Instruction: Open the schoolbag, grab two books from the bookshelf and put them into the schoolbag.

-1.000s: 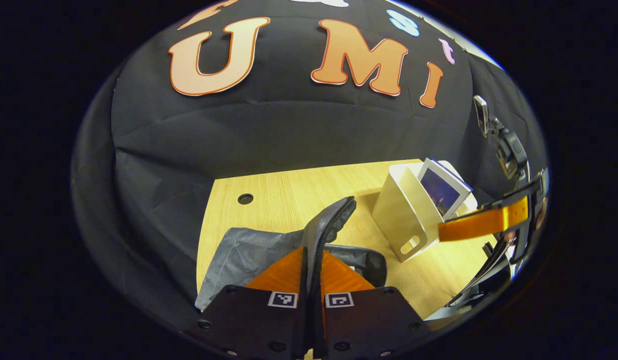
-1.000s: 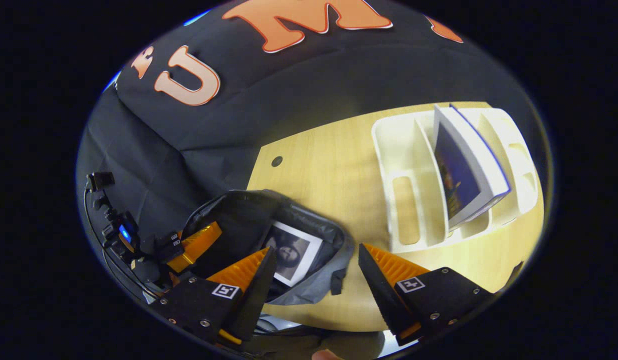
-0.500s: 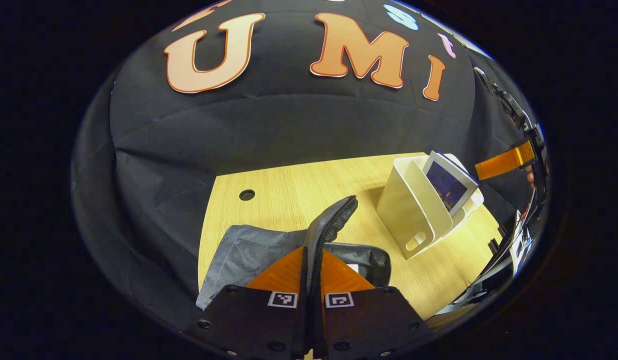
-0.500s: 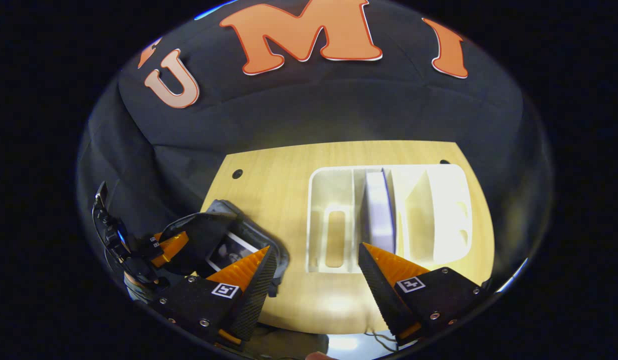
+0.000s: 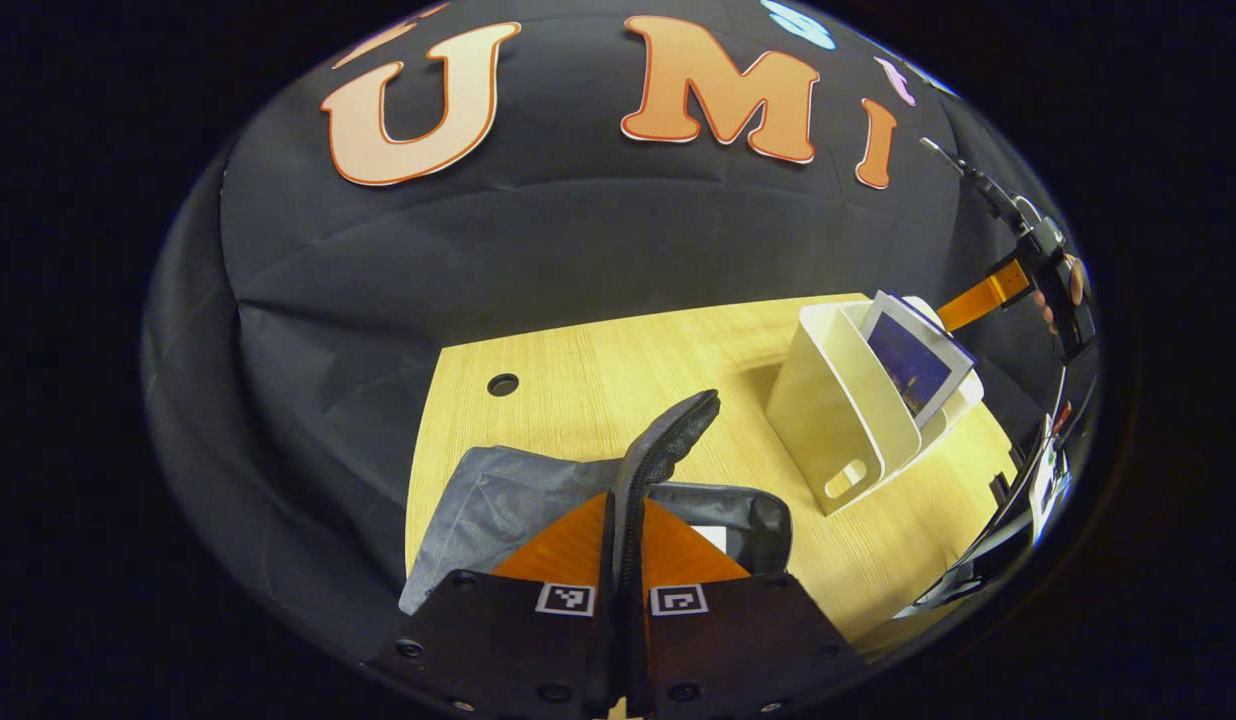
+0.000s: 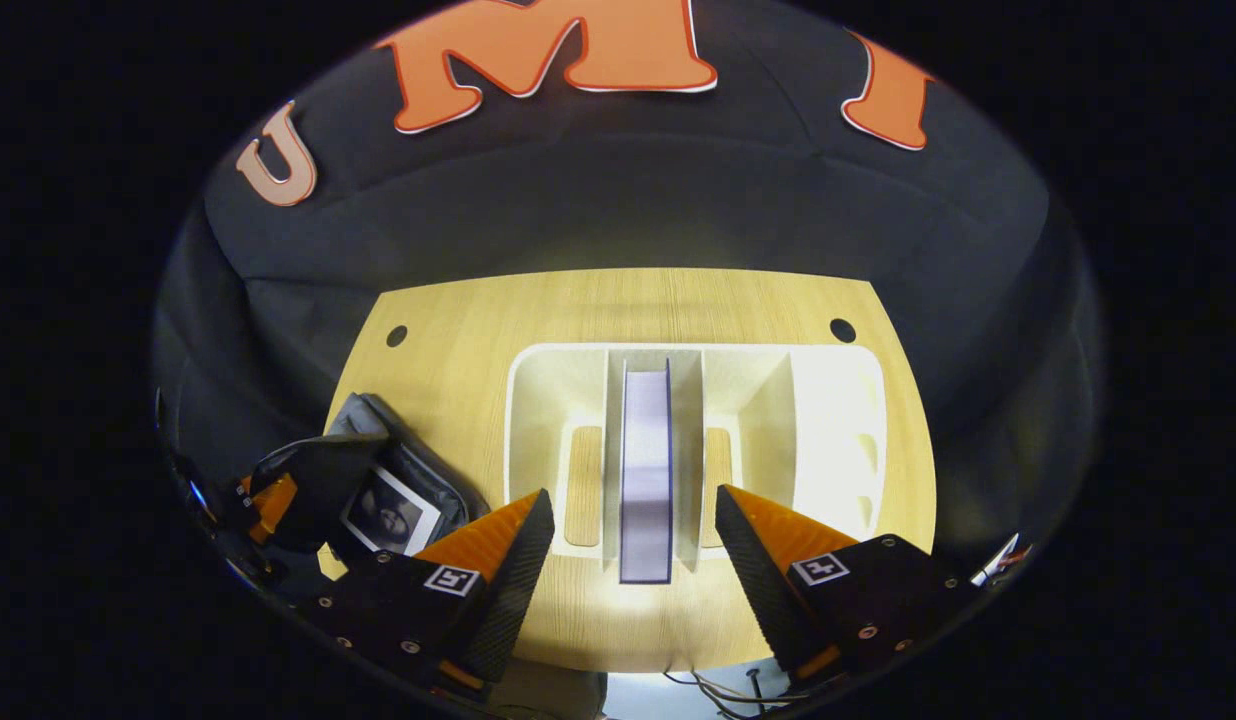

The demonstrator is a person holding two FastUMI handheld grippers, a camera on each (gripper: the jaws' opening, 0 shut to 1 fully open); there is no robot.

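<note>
Jaws on the right gripper (image 6: pixel 633 545) are standing wide apart and holding nothing, while the left gripper (image 5: pixel 623 545) is pinching its fingers together on the raised flap (image 5: pixel 658 455) of the schoolbag (image 5: pixel 498 505), keeping the mouth of the bag propped open.

What is changing is the right gripper's aim. A second ago it was hanging over the bag and looking at the bookshelf (image 6: pixel 838 420) from an angle; now it is facing the shelf squarely from above, with the remaining book (image 6: pixel 646 470) sitting upright in the second slot from the left and lying right on the line between its open fingers. In the left gripper view the right gripper is showing far off at the edge, above the bookshelf (image 5: pixel 838 410), where half a second ago it was lower and nearer.

One book (image 6: pixel 390 515) is already lying inside the schoolbag (image 6: pixel 418 480) (its pale cover is showing through the opening), so I judge the task to be about half done and the second pick to be just starting.

Both bag and shelf are resting on the wooden table (image 6: pixel 598 310), the bag to the left of the shelf and apart from it. The next move is probably going to be a straight descent onto the book's upper edge, clear of the slot's dividers.
</note>
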